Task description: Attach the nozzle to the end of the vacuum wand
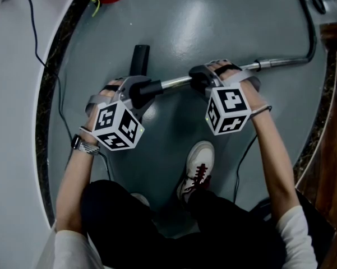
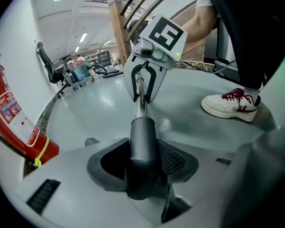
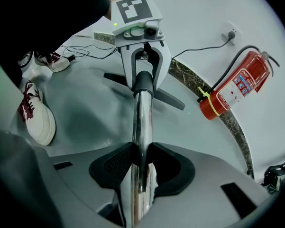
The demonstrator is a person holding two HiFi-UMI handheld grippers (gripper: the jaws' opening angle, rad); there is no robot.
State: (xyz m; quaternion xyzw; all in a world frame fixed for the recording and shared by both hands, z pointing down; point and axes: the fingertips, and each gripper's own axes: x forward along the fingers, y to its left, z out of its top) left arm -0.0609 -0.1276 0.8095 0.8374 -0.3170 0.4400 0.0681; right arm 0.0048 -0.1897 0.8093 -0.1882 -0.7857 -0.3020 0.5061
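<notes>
Near wand (image 1: 176,82) — shoe (image 1: 197,164), extinguisher (image 3: 227,91) apart, possibly chair (image 2: 43,61)

Dark grey nozzle (image 2: 143,144), neck sleeved over the end of the chrome wand (image 3: 141,127). Both in line, roughly level, nozzle at head view's left. Seating depth unclear.

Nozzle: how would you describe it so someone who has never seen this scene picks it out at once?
Start from the glossy grey floor and the shiny metal wand held over it in the head view. Follow the wand to its left end, where the left gripper is closed on the nozzle. It is dark, matte plastic, whereas the tube beside it is bright metal.
</notes>
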